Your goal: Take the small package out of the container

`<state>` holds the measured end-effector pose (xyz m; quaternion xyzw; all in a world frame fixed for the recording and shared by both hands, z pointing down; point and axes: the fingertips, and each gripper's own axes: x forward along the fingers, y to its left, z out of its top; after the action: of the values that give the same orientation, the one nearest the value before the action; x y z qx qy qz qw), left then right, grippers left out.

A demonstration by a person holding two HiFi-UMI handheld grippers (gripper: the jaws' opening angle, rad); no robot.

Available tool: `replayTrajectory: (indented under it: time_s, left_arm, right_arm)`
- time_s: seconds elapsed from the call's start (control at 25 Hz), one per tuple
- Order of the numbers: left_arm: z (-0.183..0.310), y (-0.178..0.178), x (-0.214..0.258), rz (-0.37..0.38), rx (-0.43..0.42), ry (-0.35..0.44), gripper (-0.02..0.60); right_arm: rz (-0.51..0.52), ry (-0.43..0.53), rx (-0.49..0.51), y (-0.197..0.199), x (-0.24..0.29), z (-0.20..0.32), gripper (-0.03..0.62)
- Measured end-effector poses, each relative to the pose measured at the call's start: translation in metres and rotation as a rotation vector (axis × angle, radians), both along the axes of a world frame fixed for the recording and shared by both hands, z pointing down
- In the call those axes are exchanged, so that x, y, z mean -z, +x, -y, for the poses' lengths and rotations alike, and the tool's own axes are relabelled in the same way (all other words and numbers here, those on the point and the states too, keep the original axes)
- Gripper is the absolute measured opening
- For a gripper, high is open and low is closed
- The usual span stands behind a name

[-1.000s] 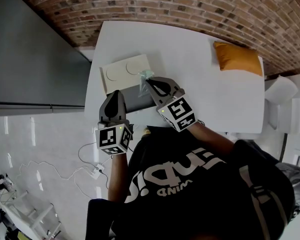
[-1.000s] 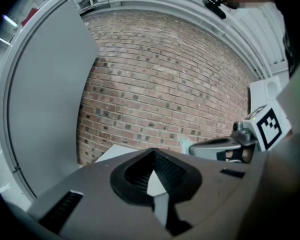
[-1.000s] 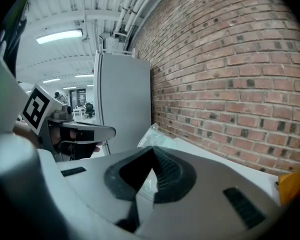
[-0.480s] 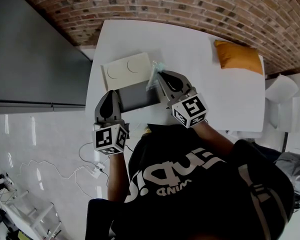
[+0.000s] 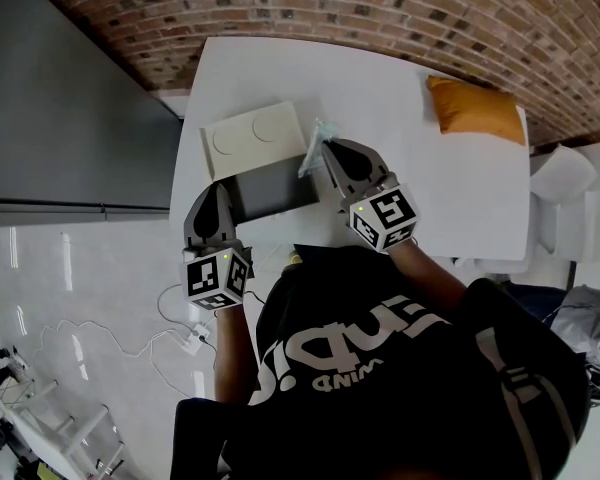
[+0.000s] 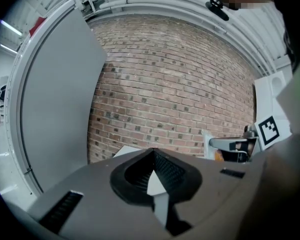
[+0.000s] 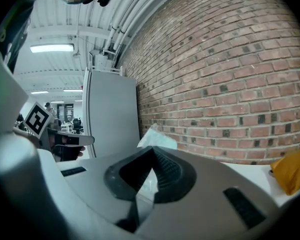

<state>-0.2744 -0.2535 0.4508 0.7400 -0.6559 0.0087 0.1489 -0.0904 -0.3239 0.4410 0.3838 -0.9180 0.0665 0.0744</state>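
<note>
The small clear, pale-green package [image 5: 312, 148] hangs in the air over the right end of the dark grey container [image 5: 270, 190], pinched in my right gripper [image 5: 326, 152]. In the right gripper view the package [image 7: 158, 137] sticks up past the shut jaws of that gripper [image 7: 152, 150]. My left gripper [image 5: 219, 194] hovers by the container's left end, jaws together with nothing in them, and its tips [image 6: 153, 152] meet in the left gripper view. The container's inside looks bare.
A cream lid [image 5: 252, 138] lies on the white table [image 5: 380, 98] just beyond the container. An orange cushion [image 5: 475, 111] sits at the table's far right corner. A brick wall runs behind the table, and a grey cabinet [image 5: 70, 98] stands to the left.
My right gripper has carried the package to the right, from over the container's middle to its right end. The left gripper has drifted slightly left and back.
</note>
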Motion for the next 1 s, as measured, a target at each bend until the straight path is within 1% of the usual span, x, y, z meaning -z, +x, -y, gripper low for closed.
replayTrajectory:
  time_s: [0.48, 0.72, 1.0]
  left_arm:
    - [-0.001, 0.003, 0.003, 0.0, 0.004, -0.002, 0.006]
    - [-0.001, 0.009, 0.004, 0.003, -0.003, -0.002, 0.006]
    - [0.001, 0.018, 0.006, 0.007, -0.015, 0.002, 0.006]
  right_arm:
    - [0.002, -0.011, -0.003, 0.003, -0.003, -0.003, -0.002]
    - [-0.015, -0.008, -0.005, 0.007, -0.006, -0.006, -0.002]
    - [-0.01, -0.016, -0.008, 0.013, -0.008, -0.007, -0.002]
